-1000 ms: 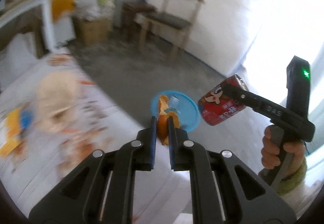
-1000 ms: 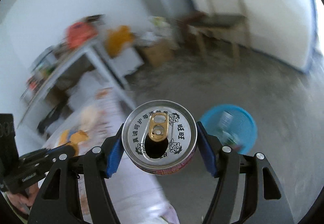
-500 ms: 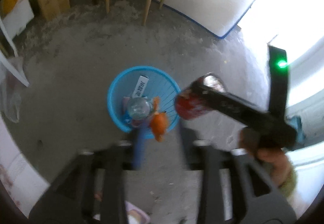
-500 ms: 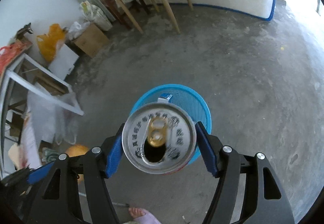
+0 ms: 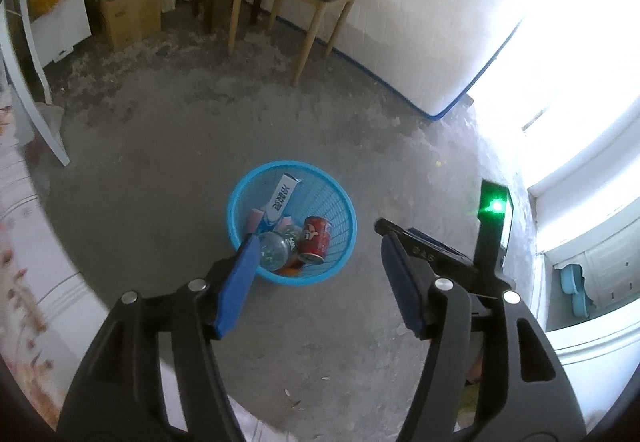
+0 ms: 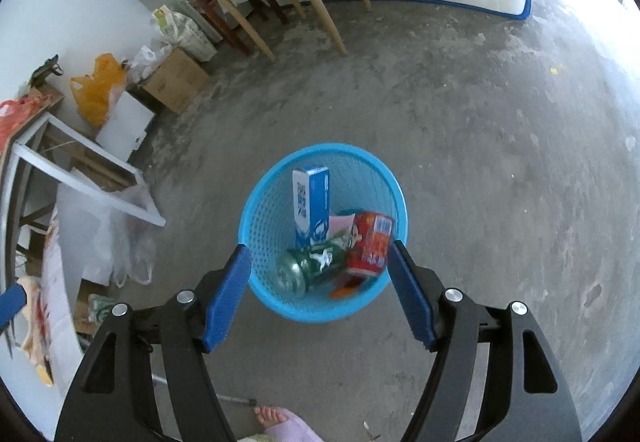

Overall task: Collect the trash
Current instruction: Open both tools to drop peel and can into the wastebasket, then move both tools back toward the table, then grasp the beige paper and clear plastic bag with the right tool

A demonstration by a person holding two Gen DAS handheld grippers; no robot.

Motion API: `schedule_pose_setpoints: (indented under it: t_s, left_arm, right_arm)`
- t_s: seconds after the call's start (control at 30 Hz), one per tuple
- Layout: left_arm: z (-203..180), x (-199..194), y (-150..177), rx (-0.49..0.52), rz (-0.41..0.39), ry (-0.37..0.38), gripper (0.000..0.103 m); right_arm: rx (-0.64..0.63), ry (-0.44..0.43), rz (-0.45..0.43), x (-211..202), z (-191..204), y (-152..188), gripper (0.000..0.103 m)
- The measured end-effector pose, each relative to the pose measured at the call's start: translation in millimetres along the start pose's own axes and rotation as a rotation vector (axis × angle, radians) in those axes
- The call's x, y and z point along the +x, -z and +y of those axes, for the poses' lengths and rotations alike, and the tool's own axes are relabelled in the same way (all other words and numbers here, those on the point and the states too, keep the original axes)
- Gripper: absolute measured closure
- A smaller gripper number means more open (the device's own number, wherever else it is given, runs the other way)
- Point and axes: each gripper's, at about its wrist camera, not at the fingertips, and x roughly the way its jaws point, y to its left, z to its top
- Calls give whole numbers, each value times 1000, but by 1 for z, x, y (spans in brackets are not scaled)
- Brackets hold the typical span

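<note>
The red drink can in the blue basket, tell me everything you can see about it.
The red drink can looks like metal, with a cartoon face and white print on its side. It lies tilted inside the blue mesh wastebasket, near the wall, leaning against a clear green-labelled plastic bottle. A blue-and-white carton stands behind it and something orange shows beneath it. No jaws touch it.

Glossy metal can (image 6: pixel 369 244) lies in a blue plastic mesh basket (image 6: pixel 264 226) on rough, matt concrete floor (image 6: pixel 500 162).
</note>
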Motion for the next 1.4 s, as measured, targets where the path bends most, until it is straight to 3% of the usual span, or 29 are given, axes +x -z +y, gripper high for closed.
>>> schedule_pose_setpoints:
  t_s: [0.2, 0.33, 0.47, 0.63, 0.73, 0.9, 1.07, 1.2, 1.3, 1.37, 1.4]
  left_arm:
    - [26, -74, 47, -35, -86, -35, 32]
    - [55, -127, 89, -93, -149, -84, 27]
    - [97, -184, 146, -170, -230, -215, 25]
    - [144, -227, 203, -308, -283, -351, 25]
    - [167, -246, 231, -394, -331, -405, 25]
    - [186, -259, 269, -508, -376, -413, 25]
    - [190, -262, 287, -515, -383, -438, 25]
    - [198, -265, 298, -537, -398, -426, 25]
    - [202, -269, 304, -547, -401, -418, 25]
    - [204, -271, 307, -548, -404, -416, 25]
    - [205, -272, 310, -553, -405, -417, 25]
  right_arm:
    - [9, -81, -17, -46, -4, 33, 34]
    - [-29, -145, -14, -75, 14, 55, 32]
    - [-123, -217, 9, -92, 54, 68, 32]
    - [-281, -342, 57, -101, 137, 82, 30]
    - [-438, -413, 89, -103, 205, 97, 26]
    - [-781, -500, 96, -106, 330, 134, 19]
    - [-1007, -444, 65, -75, 426, 154, 18]
    - [-1033, -354, 87, -31, 470, 157, 19]
    - [-1066, -292, 140, 3, 487, 166, 31]
    - [-1072, -229, 197, 25, 487, 178, 51]
    - [-1077, -217, 175, 26, 485, 184, 51]
